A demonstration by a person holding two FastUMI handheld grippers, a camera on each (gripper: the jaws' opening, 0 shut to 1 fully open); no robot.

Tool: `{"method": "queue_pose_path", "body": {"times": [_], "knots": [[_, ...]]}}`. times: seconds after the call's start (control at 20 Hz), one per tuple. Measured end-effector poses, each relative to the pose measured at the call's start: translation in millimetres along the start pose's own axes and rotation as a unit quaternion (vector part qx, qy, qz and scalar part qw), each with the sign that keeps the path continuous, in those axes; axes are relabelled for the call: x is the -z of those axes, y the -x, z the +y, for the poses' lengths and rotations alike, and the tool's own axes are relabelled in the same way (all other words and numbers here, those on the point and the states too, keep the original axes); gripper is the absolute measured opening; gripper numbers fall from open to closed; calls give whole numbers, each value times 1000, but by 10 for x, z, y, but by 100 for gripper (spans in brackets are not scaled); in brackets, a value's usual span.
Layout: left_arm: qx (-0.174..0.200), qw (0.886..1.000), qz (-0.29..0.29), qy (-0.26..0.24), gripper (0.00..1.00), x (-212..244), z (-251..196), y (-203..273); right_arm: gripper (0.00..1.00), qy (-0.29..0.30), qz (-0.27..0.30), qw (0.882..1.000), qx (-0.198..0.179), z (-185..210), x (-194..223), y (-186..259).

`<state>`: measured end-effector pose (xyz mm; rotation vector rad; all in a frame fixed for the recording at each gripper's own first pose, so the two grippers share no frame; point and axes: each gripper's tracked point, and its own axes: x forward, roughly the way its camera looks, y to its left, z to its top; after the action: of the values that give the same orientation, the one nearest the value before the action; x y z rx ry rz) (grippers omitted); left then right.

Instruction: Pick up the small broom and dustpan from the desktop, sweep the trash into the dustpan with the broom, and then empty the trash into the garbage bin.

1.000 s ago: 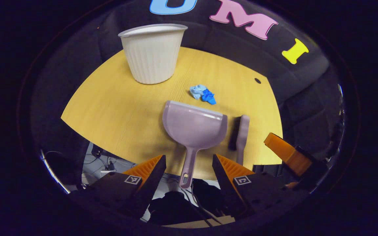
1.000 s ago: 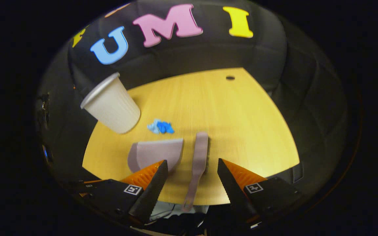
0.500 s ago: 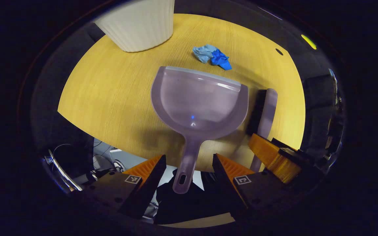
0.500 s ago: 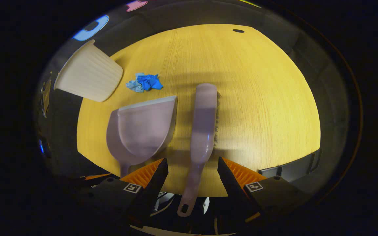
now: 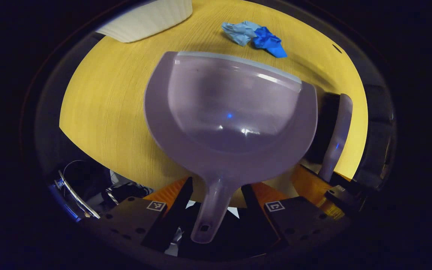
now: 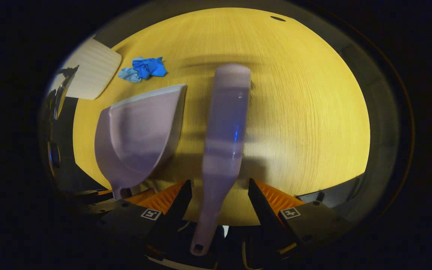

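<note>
A lilac dustpan [image 5: 231,112] lies on the yellow desktop [image 5: 99,105], mouth facing away. Its handle runs back between the fingers of my left gripper [image 5: 216,191], which stands open with gaps on both sides. The lilac broom [image 6: 225,127] lies beside the dustpan [image 6: 141,135], and its handle passes between the fingers of my open right gripper [image 6: 219,187]. Crumpled blue trash [image 5: 255,35] sits just beyond the dustpan's lip. In the left gripper view the broom [image 5: 336,131] lies to the right, with the right gripper [image 5: 313,183] at its handle.
A white ribbed garbage bin [image 5: 148,18] stands at the far left of the desktop, also seen as the bin [image 6: 88,75] past the trash [image 6: 144,68]. The desktop's near edge [image 6: 313,187] runs just under both grippers; cables lie on the floor below.
Both grippers have moved forward and down, so dustpan and broom loom larger. Each handle now reaches deeper between its gripper's fingers. Nothing on the desktop has shifted.
</note>
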<state>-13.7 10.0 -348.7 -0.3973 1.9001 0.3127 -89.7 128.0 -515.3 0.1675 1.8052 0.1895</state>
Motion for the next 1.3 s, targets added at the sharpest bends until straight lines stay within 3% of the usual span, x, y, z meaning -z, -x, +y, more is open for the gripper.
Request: {"method": "queue_pose_path", "body": {"times": [0.2,0.25,0.3,0.35,0.4,0.5,0.55,0.6,0.65,0.7,0.75,0.9,0.95,1.0,1.3], "knots": [[-21,1000,2,-23,63,-115,37,-38,95,-2,1,1000,2,-12,-31,-25],[-21,999,-4,-29,63,-140,35,-39,94,-7,3,1000,4,-16,-31,-30],[-29,999,-7,-34,61,-193,49,-30,87,-11,4,1000,4,-19,-37,-37],[-31,999,-6,-39,49,-209,50,-31,87,-13,5,1000,5,-21,-28,-30],[-32,999,-4,-41,49,-201,52,-30,95,-15,3,1000,7,-27,-38,-30],[-28,998,1,-55,51,-210,53,-22,94,-17,13,1000,6,-13,-16,-29],[-29,998,4,-61,45,-221,54,-12,94,-15,12,1000,5,-7,-22,-36],[-28,997,6,-70,42,-227,55,-24,87,-11,13,1000,5,-10,-26,-48],[-28,996,6,-80,42,-242,46,14,86,-11,18,1000,15,-47,-16,-68],[-32,995,4,-91,36,-248,51,-33,80,-14,13,1000,23,-84,-46,-71],[-35,995,5,-98,33,-254,45,-30,66,-20,19,999,23,-78,-37,-67],[-41,993,4,-112,31,-266,50,-43,51,-17,28,999,32,-157,-42,-47],[-41,993,6,-114,29,-259,53,-41,27,-14,32,999,28,-127,-50,-59],[-41,992,5,-119,28,-263,57,-35,34,-3,32,999,17,-96,-42,-105],[-41,987,-4,-152,27,-250,121,-60,23,39,33,999,-8,-48,12,-65]]}}
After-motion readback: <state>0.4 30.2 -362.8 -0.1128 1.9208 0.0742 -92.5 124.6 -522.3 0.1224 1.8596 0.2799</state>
